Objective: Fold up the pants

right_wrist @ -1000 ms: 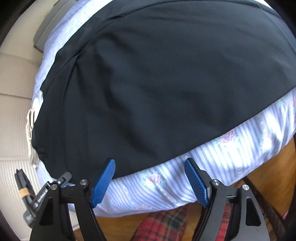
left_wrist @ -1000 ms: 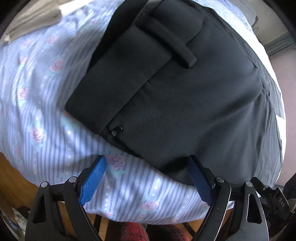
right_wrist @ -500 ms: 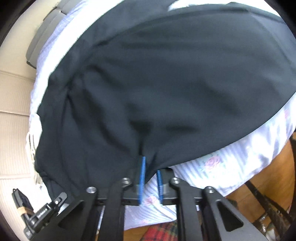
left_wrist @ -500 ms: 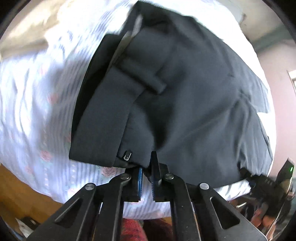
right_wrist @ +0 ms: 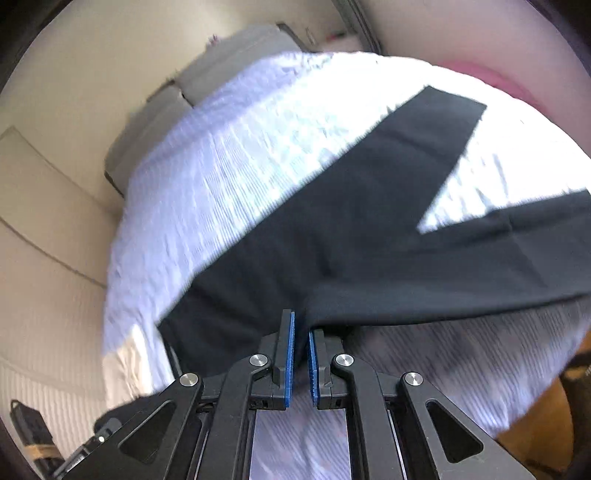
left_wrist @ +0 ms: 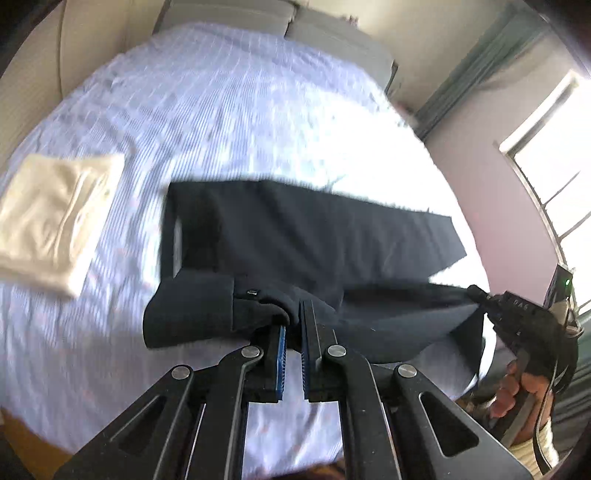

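Note:
Black pants [left_wrist: 314, 236] lie across the striped bed sheet [left_wrist: 221, 110], one leg flat and the near edge lifted. My left gripper [left_wrist: 292, 325] is shut on the waistband end of the pants, near a small metal clasp [left_wrist: 252, 292]. My right gripper [right_wrist: 301, 332] is shut on the near edge of the pants [right_wrist: 369, 229] further along the leg. The right gripper also shows in the left wrist view [left_wrist: 476, 291], pinching the fabric. The two legs spread apart in a V in the right wrist view.
A folded cream cloth [left_wrist: 55, 214] lies on the sheet to the left of the pants. Grey pillows [left_wrist: 295, 26] sit at the far end of the bed. A window [left_wrist: 554, 155] is on the right wall. The wooden bed frame [right_wrist: 535, 424] shows below the mattress.
Both grippers went from open to shut on the near edge of the pants. They then lifted it up and back, so more of the bed and both legs show.

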Tool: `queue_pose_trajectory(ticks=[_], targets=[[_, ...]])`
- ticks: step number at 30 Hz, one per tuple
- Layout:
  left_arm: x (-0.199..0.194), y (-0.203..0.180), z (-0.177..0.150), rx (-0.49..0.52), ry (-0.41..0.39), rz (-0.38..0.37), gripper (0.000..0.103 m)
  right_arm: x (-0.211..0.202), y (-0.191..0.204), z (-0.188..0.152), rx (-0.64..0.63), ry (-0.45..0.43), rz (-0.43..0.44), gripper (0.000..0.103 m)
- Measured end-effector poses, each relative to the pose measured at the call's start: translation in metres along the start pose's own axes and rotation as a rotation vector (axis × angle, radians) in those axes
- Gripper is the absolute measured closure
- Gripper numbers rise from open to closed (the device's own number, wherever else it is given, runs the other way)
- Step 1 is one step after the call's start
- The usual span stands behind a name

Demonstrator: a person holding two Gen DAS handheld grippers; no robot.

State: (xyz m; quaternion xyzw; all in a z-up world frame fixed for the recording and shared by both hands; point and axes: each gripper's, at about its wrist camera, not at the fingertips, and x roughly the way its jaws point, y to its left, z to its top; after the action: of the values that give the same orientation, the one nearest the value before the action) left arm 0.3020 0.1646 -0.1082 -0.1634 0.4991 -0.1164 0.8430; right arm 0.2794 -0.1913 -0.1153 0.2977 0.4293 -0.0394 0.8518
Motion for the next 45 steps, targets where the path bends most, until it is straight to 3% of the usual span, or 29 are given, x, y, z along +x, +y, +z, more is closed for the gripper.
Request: queue_pose_trajectory(ticks=[4,11,22,25,26,27,28,29,30,32,35,41,45], targets=[[0.025,0.016,0.035,0.014,-0.028,0.025,0.095,0.037,0.025,0.033,-0.031,0.003,0.009,0.095],[0.103,0.060,0.095,-0.026,0.022,0.083,0.095,0.130,0.069,0.083,-0.144,0.066,0.005,0.095],[0.204,0.110,0.139,-0.101,0.150,0.157,0.094,0.245,0.093,0.103,-0.221,0.231,-0.078,0.094],[0.215,0.119,0.144,-0.130,0.181,0.164,0.093,0.257,0.102,0.103,-0.252,0.268,-0.107,0.087],[0.215,0.120,0.145,-0.144,0.191,0.162,0.090,0.256,0.105,0.103,-0.259,0.274,-0.098,0.075],[0.214,0.122,0.147,-0.160,0.191,0.155,0.079,0.253,0.108,0.102,-0.264,0.274,-0.077,0.063],[0.212,0.122,0.148,-0.169,0.183,0.155,0.066,0.247,0.112,0.102,-0.269,0.265,-0.054,0.060],[0.205,0.122,0.150,-0.178,0.161,0.161,0.039,0.241,0.116,0.101,-0.275,0.257,-0.041,0.055],[0.195,0.121,0.153,-0.185,0.126,0.163,0.024,0.232,0.122,0.101,-0.284,0.250,-0.026,0.052],[0.176,0.115,0.159,-0.174,0.063,0.194,0.023,0.215,0.130,0.100,-0.301,0.219,0.001,0.052],[0.158,0.106,0.160,-0.144,0.049,0.173,0.023,0.182,0.139,0.096,-0.321,0.186,0.035,0.049],[0.112,0.048,0.129,0.109,0.041,0.100,0.023,0.102,0.122,0.073,-0.315,0.120,0.034,0.042],[0.080,0.000,0.098,0.277,0.024,0.020,0.023,0.046,0.082,0.052,-0.267,0.100,-0.023,0.042]])
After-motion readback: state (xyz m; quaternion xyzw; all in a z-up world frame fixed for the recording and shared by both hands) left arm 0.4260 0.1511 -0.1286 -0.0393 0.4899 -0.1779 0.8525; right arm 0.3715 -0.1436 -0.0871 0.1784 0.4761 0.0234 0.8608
